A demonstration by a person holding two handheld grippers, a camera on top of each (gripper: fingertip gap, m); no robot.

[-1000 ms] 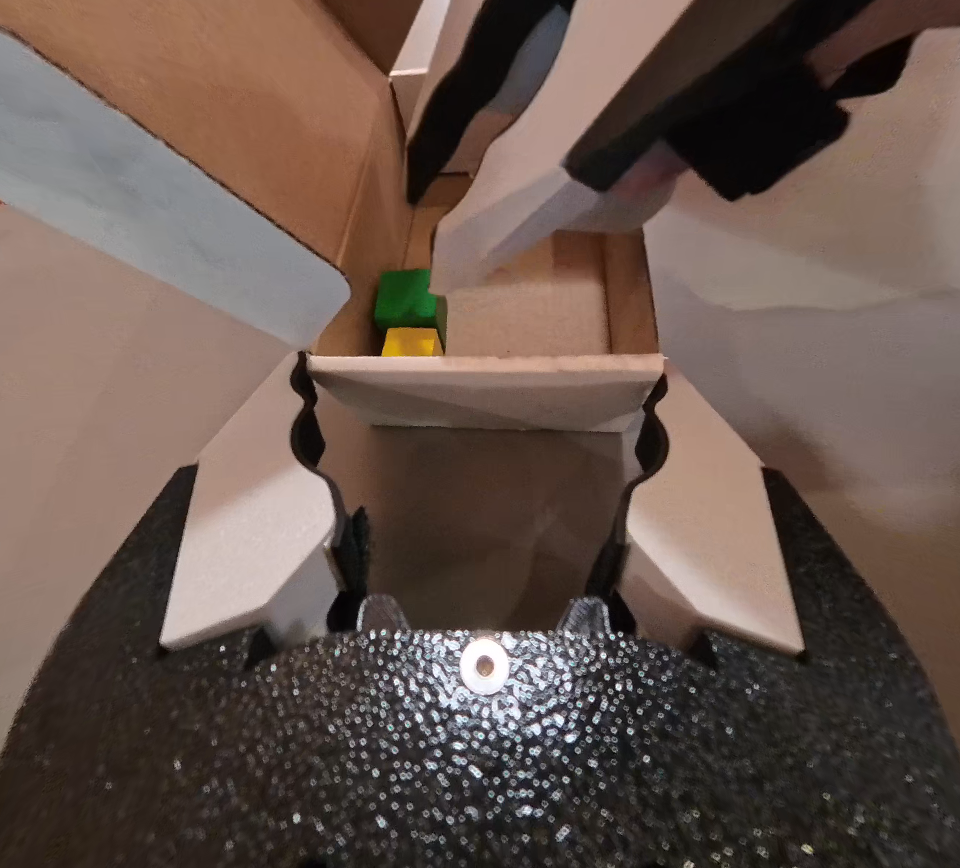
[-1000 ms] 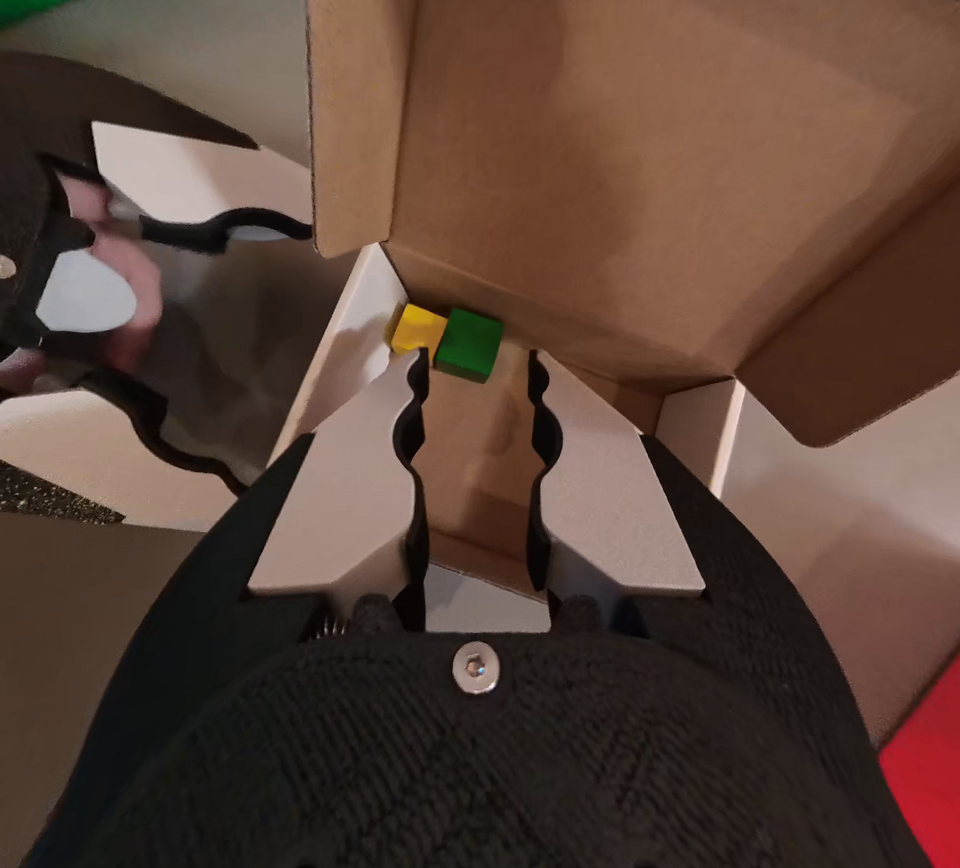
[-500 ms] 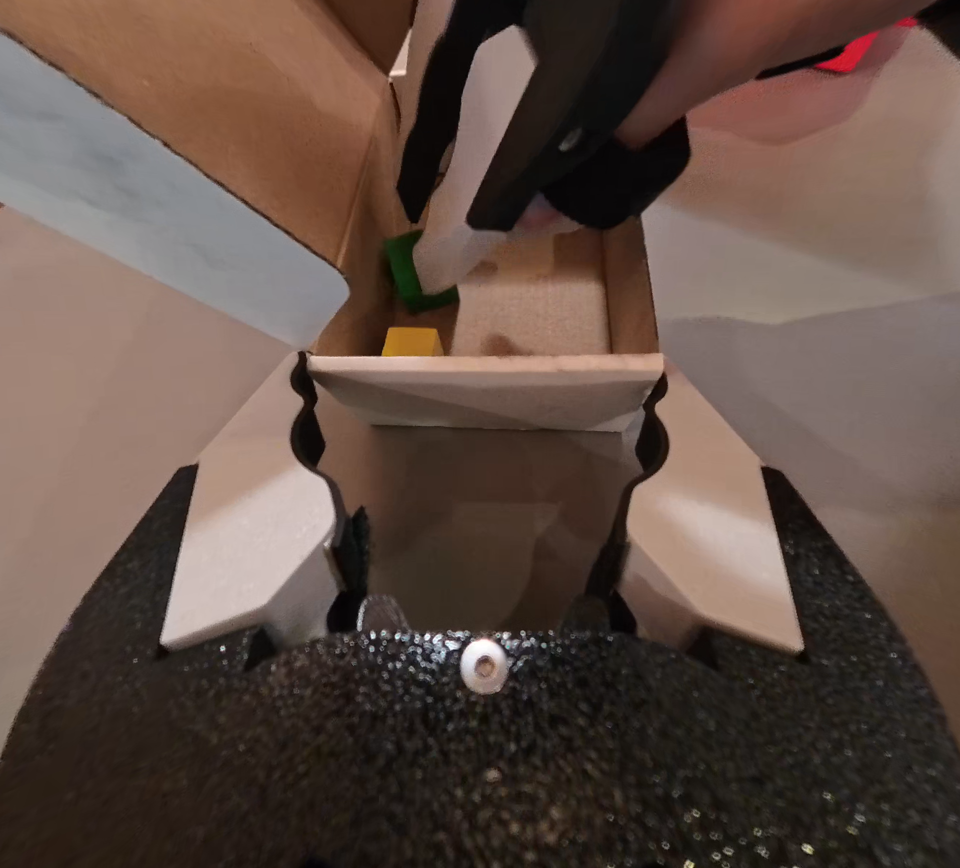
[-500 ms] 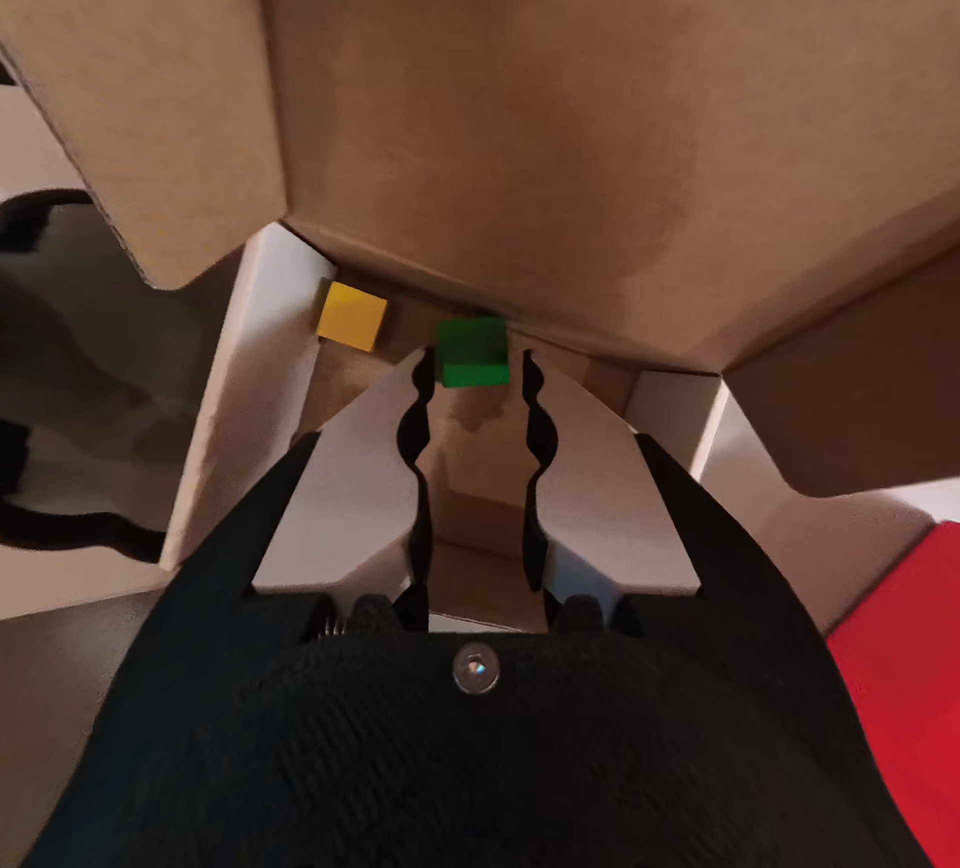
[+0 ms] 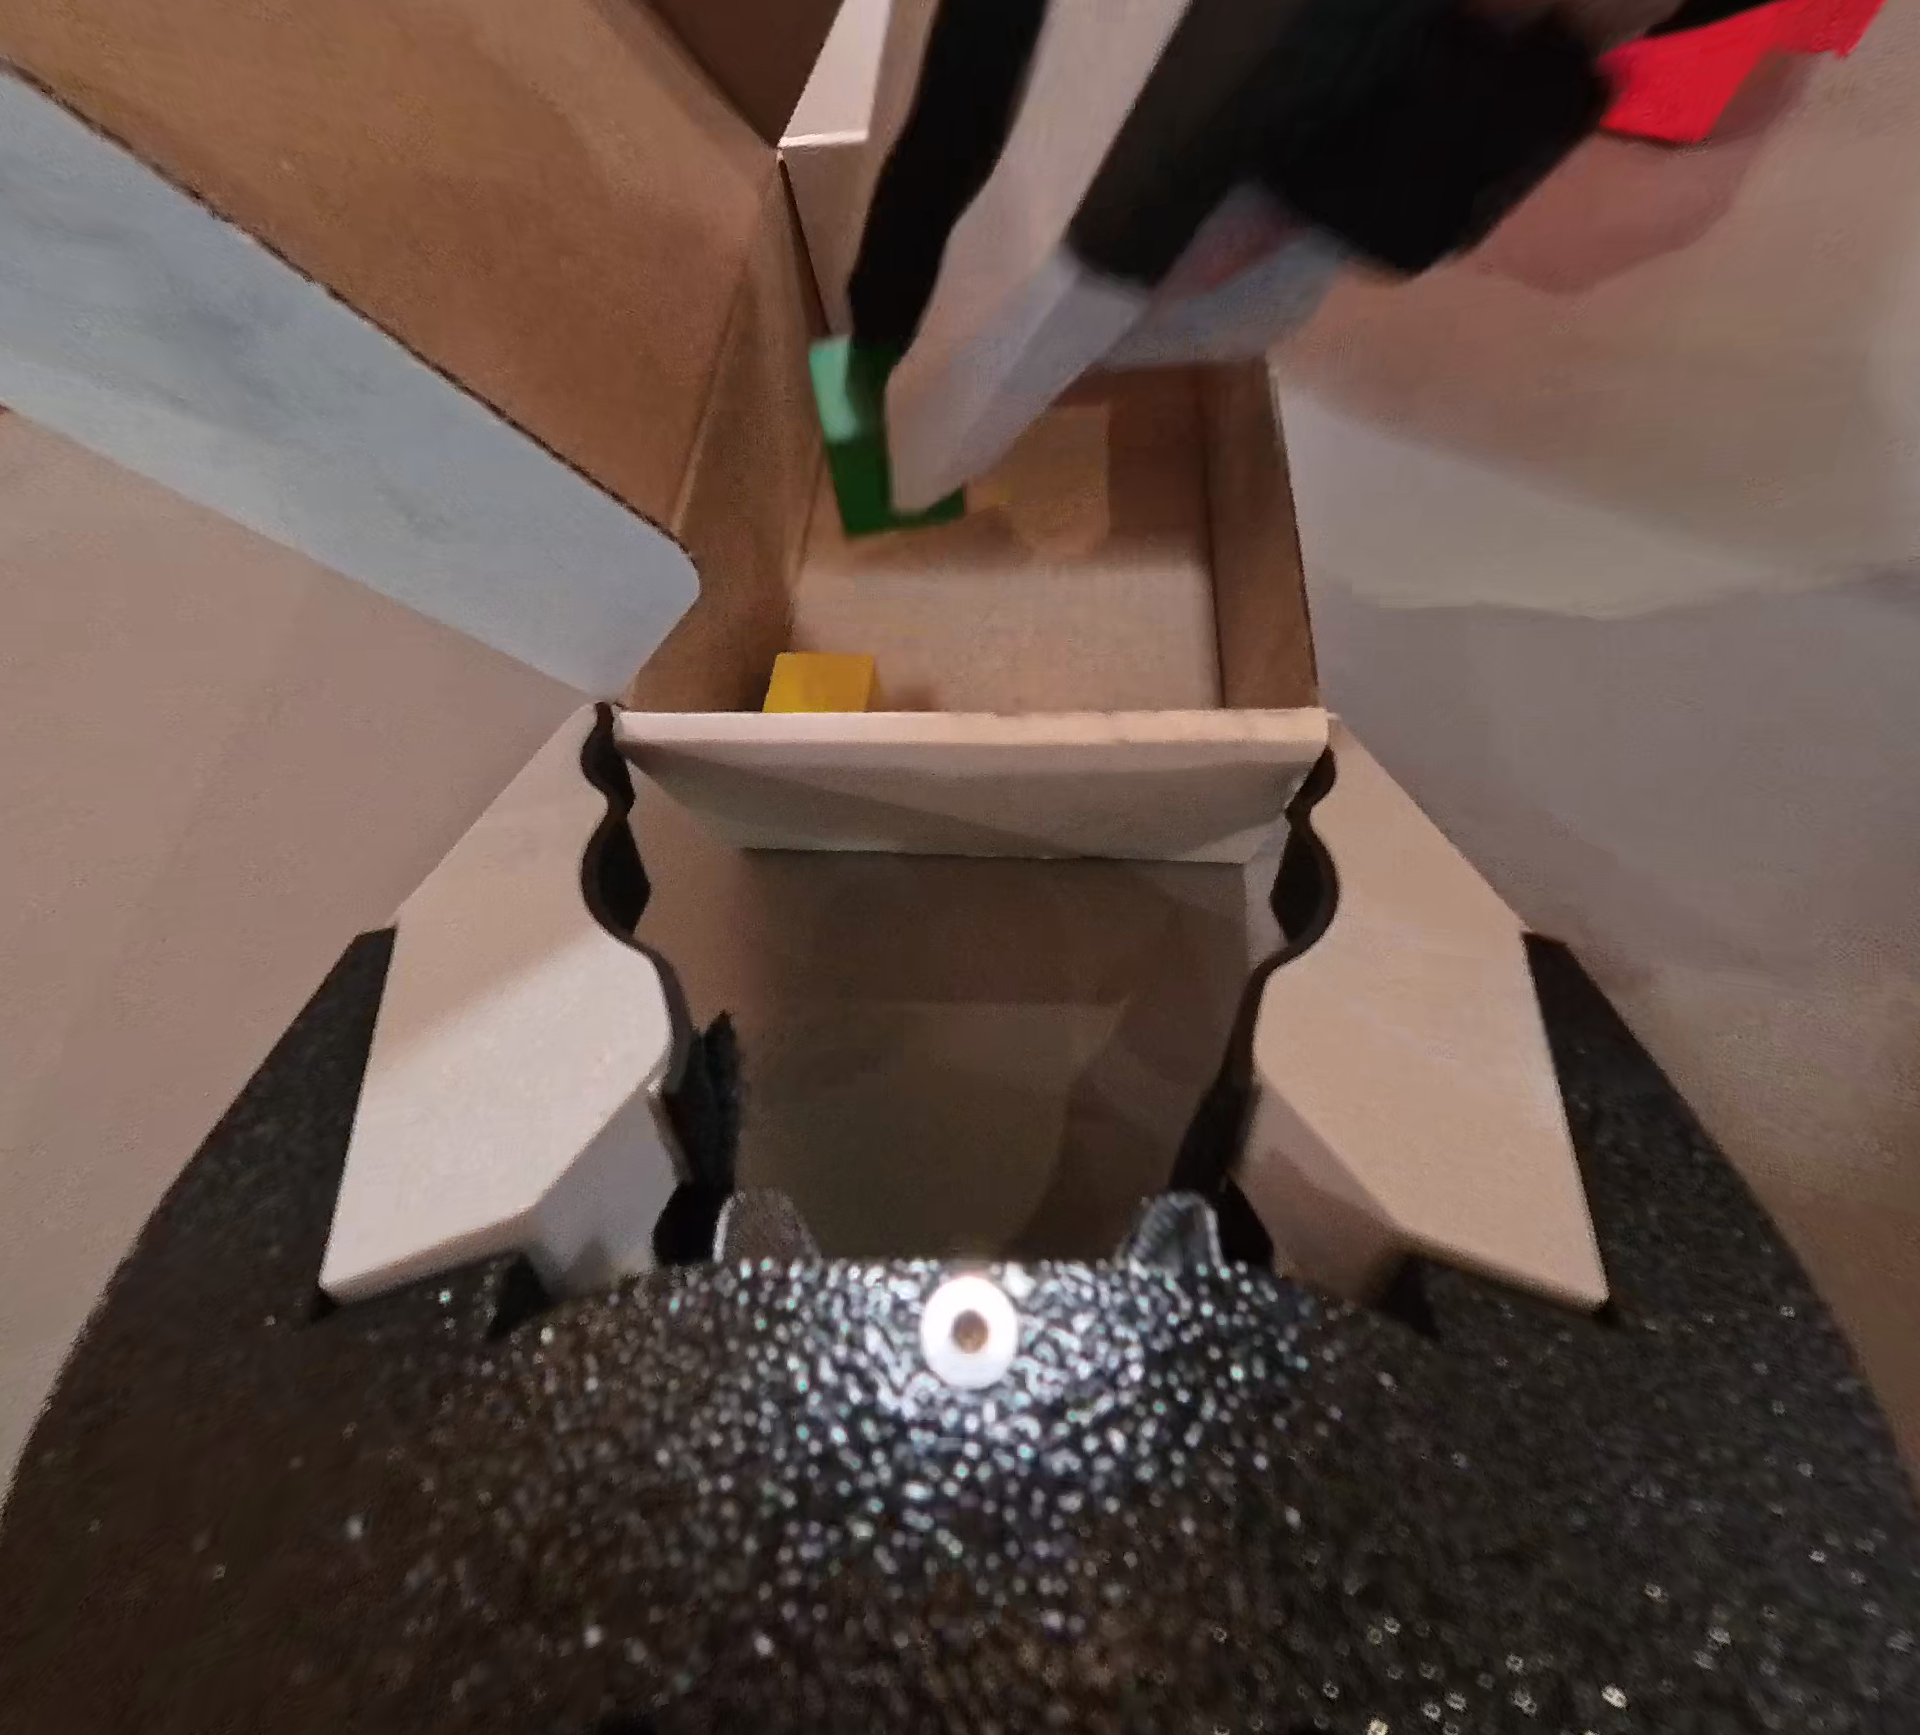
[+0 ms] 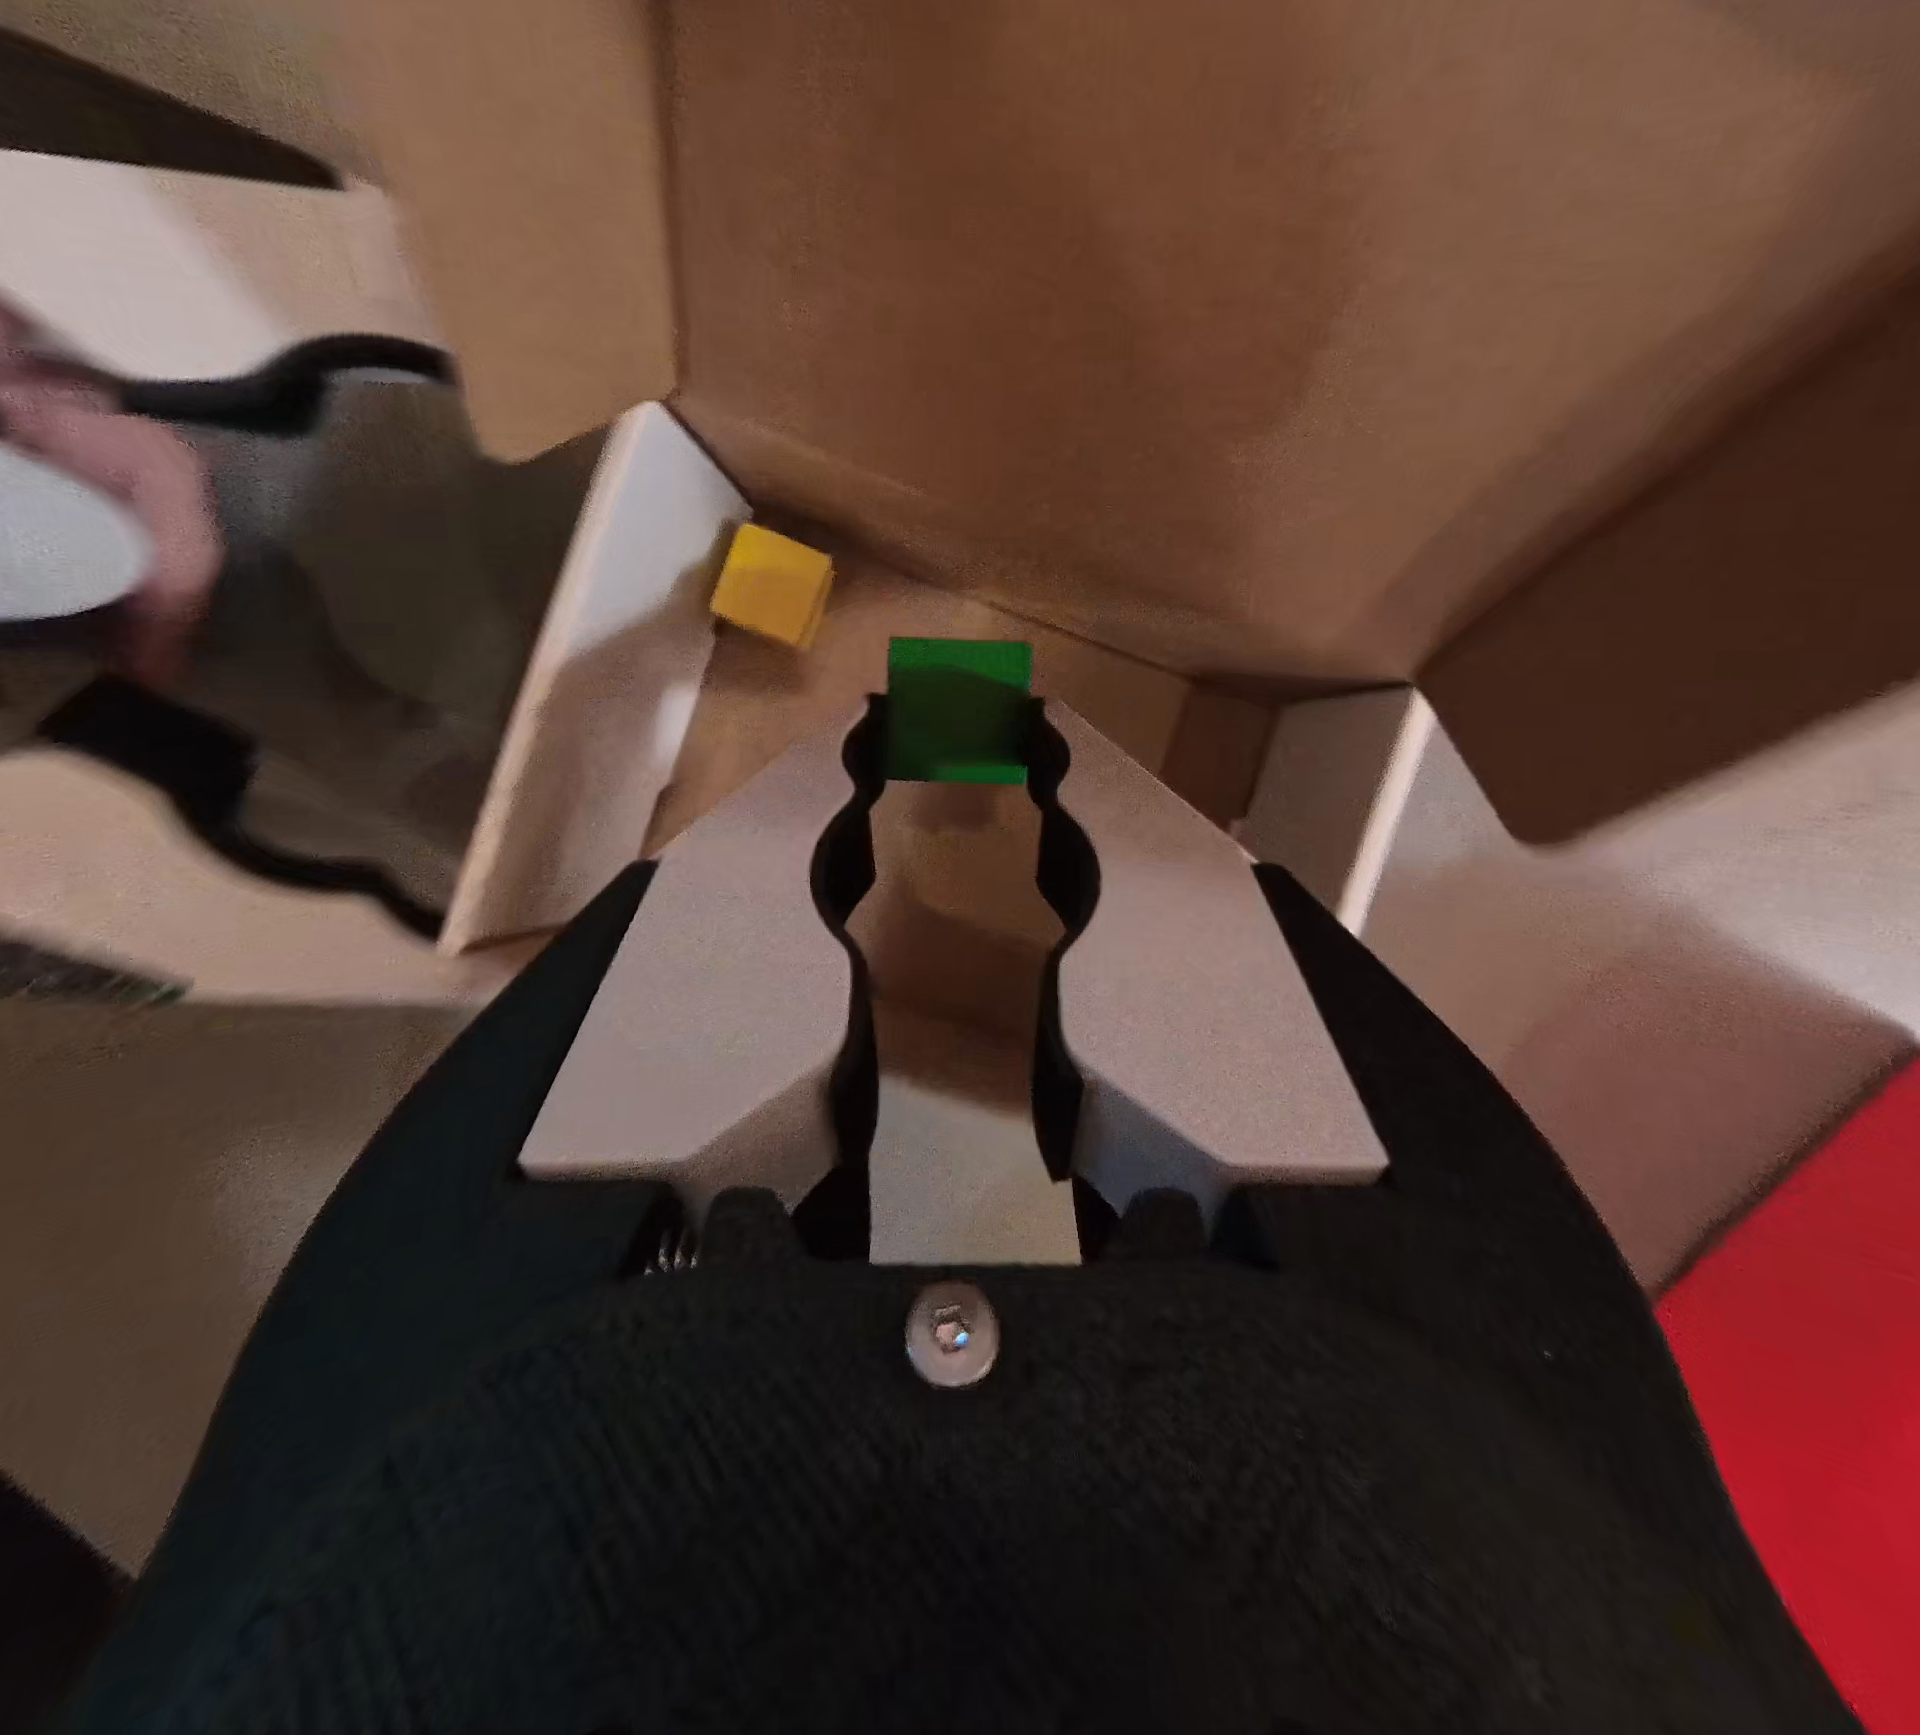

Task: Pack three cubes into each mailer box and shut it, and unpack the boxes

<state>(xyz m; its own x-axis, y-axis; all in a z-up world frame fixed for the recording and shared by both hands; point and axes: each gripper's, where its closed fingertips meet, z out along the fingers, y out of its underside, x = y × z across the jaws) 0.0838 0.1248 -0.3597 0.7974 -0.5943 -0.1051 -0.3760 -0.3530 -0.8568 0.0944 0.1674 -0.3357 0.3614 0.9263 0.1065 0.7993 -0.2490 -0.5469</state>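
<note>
An open cardboard mailer box (image 5: pixel 966 740) lies in front of me, its lid (image 5: pixel 416 127) standing up on the left. My right gripper (image 6: pixel 956 729) is shut on a green cube (image 6: pixel 958 677) and holds it a little above the box floor, near the lid hinge. In the left wrist view it reaches down into the box from the upper right, with the green cube (image 5: pixel 857 438) at its tips. A yellow cube (image 5: pixel 821 683) (image 6: pixel 771 582) rests on the box floor in the corner. My left gripper (image 5: pixel 956 781) is open, its fingers flanking the box's near end wall.
The raised lid (image 6: pixel 1143 231) and its side flaps hang close over the right gripper. A red object (image 6: pixel 1818 1373) lies on the pale table beyond the box's right side, and shows in the left wrist view (image 5: pixel 1745 64) too. A hand holds the right gripper.
My right gripper went down into the box, shut on the green cube and lifted it away from the yellow cube. The left gripper and the box stayed put.
</note>
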